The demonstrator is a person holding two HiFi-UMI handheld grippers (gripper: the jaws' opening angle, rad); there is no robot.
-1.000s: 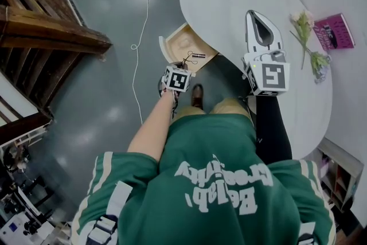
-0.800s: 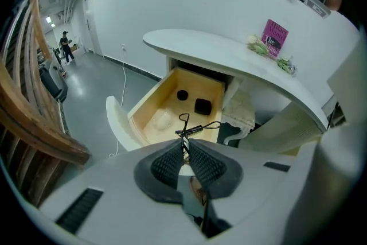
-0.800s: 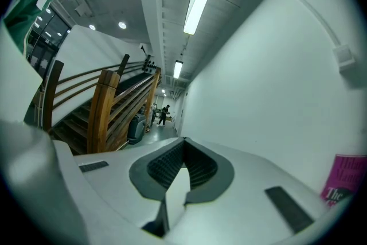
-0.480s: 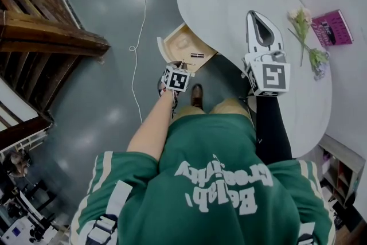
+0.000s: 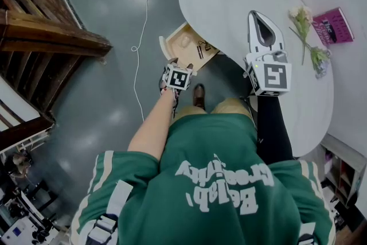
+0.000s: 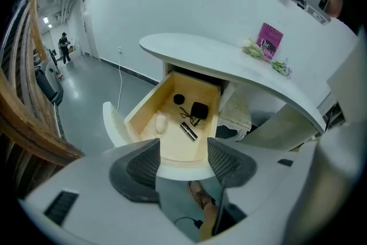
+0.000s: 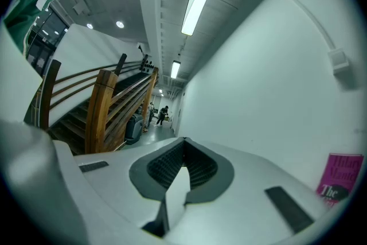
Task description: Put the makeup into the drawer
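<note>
two jaws of the left gripper [image 6: 183, 153] stand spread wide, having just been opening, and nothing sits between the pads. the gripper is tilted down over the near end of an open wooden drawer [image 6: 144, 107], which shows through the gap. on the drawer floor lies the makeup: a slim dark tube [image 6: 188, 131] towards the right wall, just near of a black square case [image 6: 199, 109] with a thin cord trailing from it. a small round black piece [image 6: 179, 99] lies left of the case, and a white oval thing [image 6: 161, 122] lies by the left wall. the drawer is pulled out from under a white oval counter [image 6: 229, 63]. below the gripper a shoe [image 6: 202, 199] stands on the grey floor.

the right gripper [image 7: 183, 143] is held level above the counter's near edge, its jaws pressed together on nothing. towards the counter's right end lie a spray of flowers [image 5: 307, 37] and, just beyond it, a pink book [image 5: 332, 26]. a wooden staircase [image 5: 46, 26] rises at far left.
</note>
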